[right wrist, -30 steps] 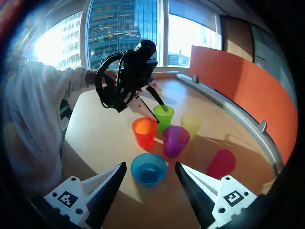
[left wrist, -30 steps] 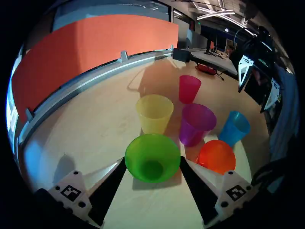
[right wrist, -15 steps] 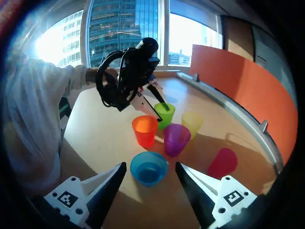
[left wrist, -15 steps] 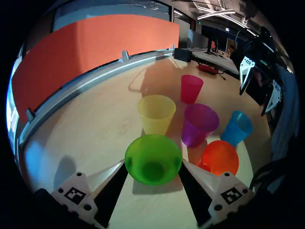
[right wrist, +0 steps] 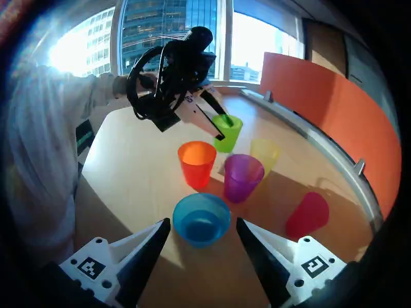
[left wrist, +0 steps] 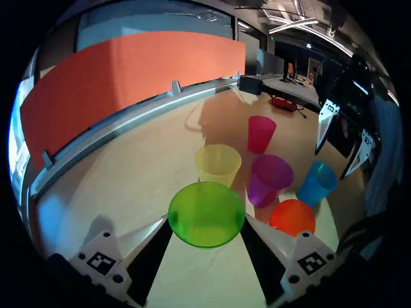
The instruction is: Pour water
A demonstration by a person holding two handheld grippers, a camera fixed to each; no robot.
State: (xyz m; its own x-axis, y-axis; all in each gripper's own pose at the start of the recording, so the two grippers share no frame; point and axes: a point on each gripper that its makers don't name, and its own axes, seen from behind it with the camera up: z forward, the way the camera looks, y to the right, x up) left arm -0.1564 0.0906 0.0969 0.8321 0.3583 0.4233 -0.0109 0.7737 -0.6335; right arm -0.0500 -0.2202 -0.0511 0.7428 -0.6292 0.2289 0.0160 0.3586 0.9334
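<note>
My left gripper (left wrist: 206, 220) is shut on a green cup (left wrist: 206, 214) and holds it upright above the table. The right gripper view shows that gripper (right wrist: 221, 126) and the green cup (right wrist: 229, 132) raised over the other cups. My right gripper (right wrist: 202, 223) is open, with a blue cup (right wrist: 201, 219) standing between its fingertips on the table. Whether the fingers touch it I cannot tell. From the left gripper view, the right gripper (left wrist: 340, 141) hangs just above the blue cup (left wrist: 317, 183). I cannot make out water in any cup.
An orange cup (right wrist: 196, 163), a purple cup (right wrist: 242, 177), a yellow cup (right wrist: 264, 155) and a pink cup (right wrist: 308, 215) stand close together on the wooden table (right wrist: 133, 169). An orange partition (left wrist: 128, 66) and metal rail run along the far edge. A person's sleeve (right wrist: 46, 154) is at the left.
My left gripper has closed on the green cup and lifted it off the table. The right gripper has moved a little closer to the blue cup.
</note>
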